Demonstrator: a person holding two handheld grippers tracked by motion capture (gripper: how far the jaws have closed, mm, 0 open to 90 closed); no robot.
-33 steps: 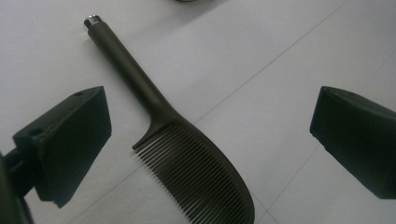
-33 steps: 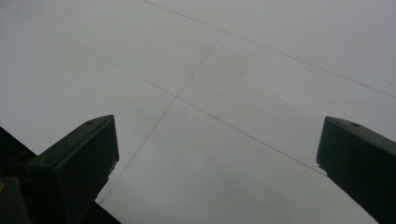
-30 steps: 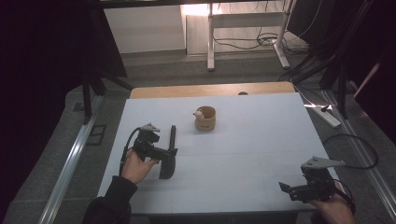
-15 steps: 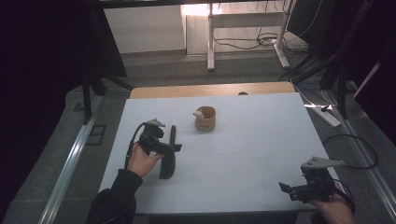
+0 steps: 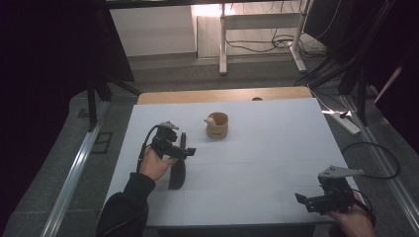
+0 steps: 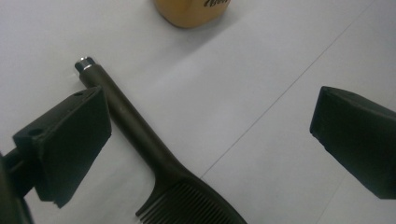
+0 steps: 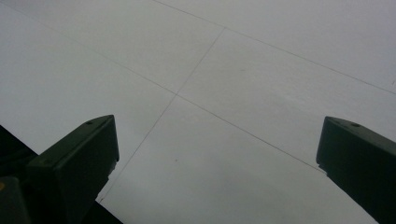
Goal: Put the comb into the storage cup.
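A dark comb (image 5: 176, 173) lies on the white table (image 5: 276, 148) at the left, its handle (image 6: 126, 119) pointing away from me toward a tan cup (image 5: 217, 125). My left gripper (image 5: 184, 151) hovers open over the comb's handle; in the left gripper view the handle runs beside the left jaw and the comb's teeth (image 6: 187, 205) sit at the bottom. The cup (image 6: 191, 11) shows at that view's top edge, with a small pale thing at its rim. My right gripper (image 5: 302, 200) is open near the front right corner, over bare table (image 7: 215, 93).
A wooden strip (image 5: 222, 95) borders the table's far edge. Beyond it are grey floor, desk legs and cables (image 5: 276, 44). A power strip (image 5: 346, 123) lies on the floor to the right, and a cable (image 5: 375, 158) loops off the right gripper.
The left gripper has moved slightly forward and right along the comb's handle, staying open. The right gripper has not moved.
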